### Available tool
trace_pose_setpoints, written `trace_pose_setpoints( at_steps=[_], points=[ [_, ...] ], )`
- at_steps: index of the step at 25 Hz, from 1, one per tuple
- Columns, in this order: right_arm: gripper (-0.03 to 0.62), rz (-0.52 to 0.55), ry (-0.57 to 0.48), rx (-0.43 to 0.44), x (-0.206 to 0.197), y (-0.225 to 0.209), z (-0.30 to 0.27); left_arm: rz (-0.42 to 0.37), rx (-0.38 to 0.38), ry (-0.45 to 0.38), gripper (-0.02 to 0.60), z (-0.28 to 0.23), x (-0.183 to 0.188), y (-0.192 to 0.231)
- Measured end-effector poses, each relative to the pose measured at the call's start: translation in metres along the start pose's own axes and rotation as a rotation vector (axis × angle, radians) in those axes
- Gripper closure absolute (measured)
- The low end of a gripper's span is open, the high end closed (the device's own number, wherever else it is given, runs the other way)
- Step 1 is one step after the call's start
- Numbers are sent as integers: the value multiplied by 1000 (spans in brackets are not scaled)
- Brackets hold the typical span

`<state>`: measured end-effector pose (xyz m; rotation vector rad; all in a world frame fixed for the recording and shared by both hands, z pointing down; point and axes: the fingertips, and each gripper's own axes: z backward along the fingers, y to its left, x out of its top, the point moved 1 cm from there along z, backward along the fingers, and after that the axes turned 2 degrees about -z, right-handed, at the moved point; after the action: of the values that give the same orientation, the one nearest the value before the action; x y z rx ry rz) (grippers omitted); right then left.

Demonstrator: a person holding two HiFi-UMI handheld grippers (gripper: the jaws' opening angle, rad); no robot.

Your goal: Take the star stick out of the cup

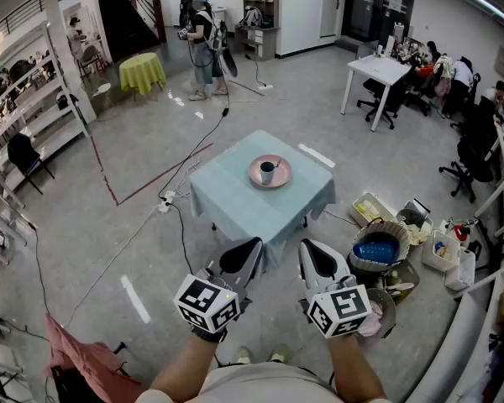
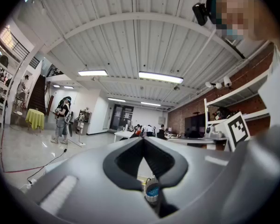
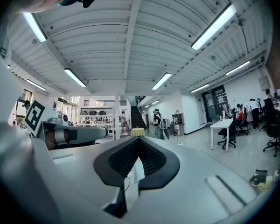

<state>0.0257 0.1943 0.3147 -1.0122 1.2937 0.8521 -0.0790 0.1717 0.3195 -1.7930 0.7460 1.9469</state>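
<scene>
A dark cup (image 1: 268, 171) stands on a pink plate (image 1: 283, 180) in the middle of a small table with a pale blue cloth (image 1: 235, 200). A thin stick (image 1: 275, 164) leans out of the cup; its star end is too small to make out. My left gripper (image 1: 250, 244) and right gripper (image 1: 309, 247) are held side by side close to my body, well short of the table's near edge. Both are shut with nothing between the fingers. The two gripper views, left gripper (image 2: 143, 142) and right gripper (image 3: 139, 141), look up at the ceiling and show neither cup nor stick.
A round basket holding a blue tub (image 1: 378, 250) and several bins sit on the floor right of the table. Cables (image 1: 178, 225) run along the floor on the left. A person (image 1: 203, 44) stands far back, near a yellow table (image 1: 141, 70). A white desk (image 1: 378, 70) is at the back right.
</scene>
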Motion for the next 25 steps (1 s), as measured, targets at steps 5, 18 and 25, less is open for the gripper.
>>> trace_pose_setpoints(
  at_steps=[5,18,25],
  points=[
    [584,1,0,-3,1,-1,4,-1,1,-3,577,1,1,-3],
    [583,-50,-25,25,2,-9,8,11,9,-3,577,-2,-2,-6],
    [583,-52,-30,41,-1,-23,13,16,22,-10,577,-13,-7,-15]
  ],
)
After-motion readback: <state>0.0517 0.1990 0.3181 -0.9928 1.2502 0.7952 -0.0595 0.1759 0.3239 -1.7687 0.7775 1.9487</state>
